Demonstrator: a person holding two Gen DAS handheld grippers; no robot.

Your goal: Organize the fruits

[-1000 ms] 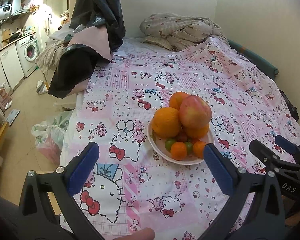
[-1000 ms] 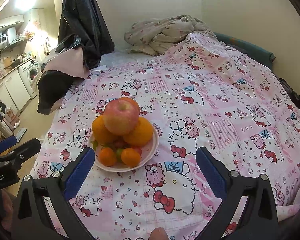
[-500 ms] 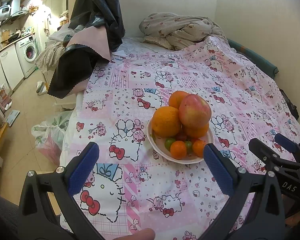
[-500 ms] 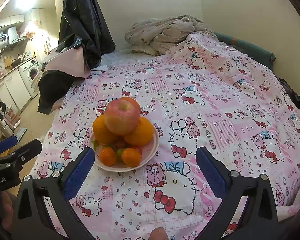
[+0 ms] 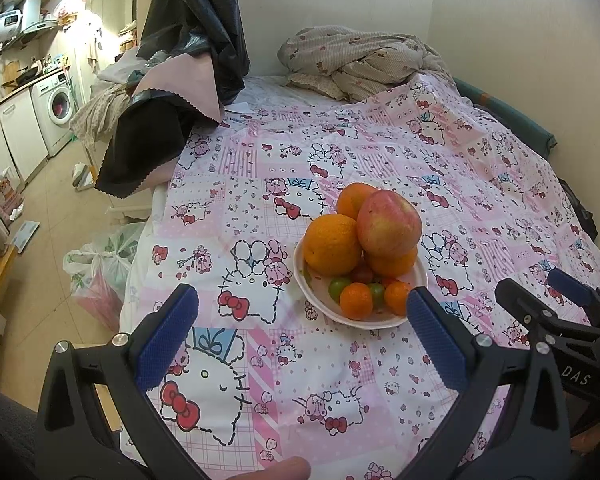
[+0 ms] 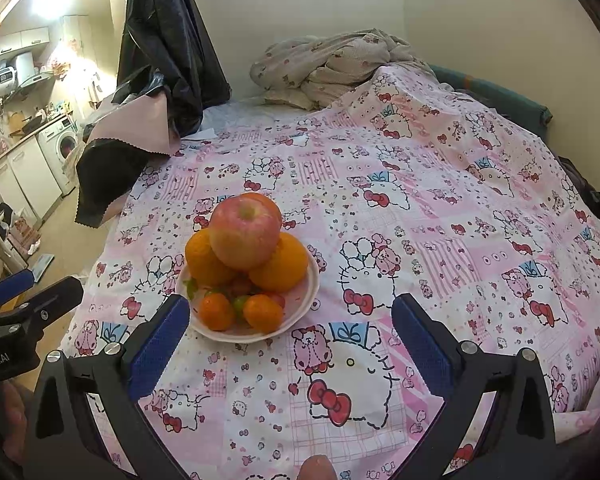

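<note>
across the last second almost nothing changes – both views match the earlier ones, with only a slight drift of the cameras toward the fruit. the pile sits the same on its plate, no piece has shifted, and neither tool has closed. for the task that means no fruit is in transit right now; the scene would fit a heap waiting to be sorted out just as well as one already gathered onto the plate.

going left to right: the left hand-held gripper point(image 5: 302, 338) hovers over the bed's pink cartoon-print sheet point(image 5: 380, 152) with its jaws spread wide and nothing between them. the white plate point(image 5: 314, 304) lies ahead and a little to its right, near the right blue pad point(image 5: 434, 338), which overlaps the plate's near edge in this view. on the plate a red-yellow apple point(image 5: 389, 224) sits on top of three large oranges point(image 5: 332, 244), and at the near side lie small mandarins point(image 5: 356, 300) with green and red little fruits tucked between them – too small to name.

further right, the right hand-held gripper point(image 6: 290, 346) is likewise released and empty. from its camera the plate lies ahead and to the left, its near rim just beside the left pad point(image 6: 160, 350). the apple stands highest and most exposed – i judge it the easiest piece to reach from either side.
</note>
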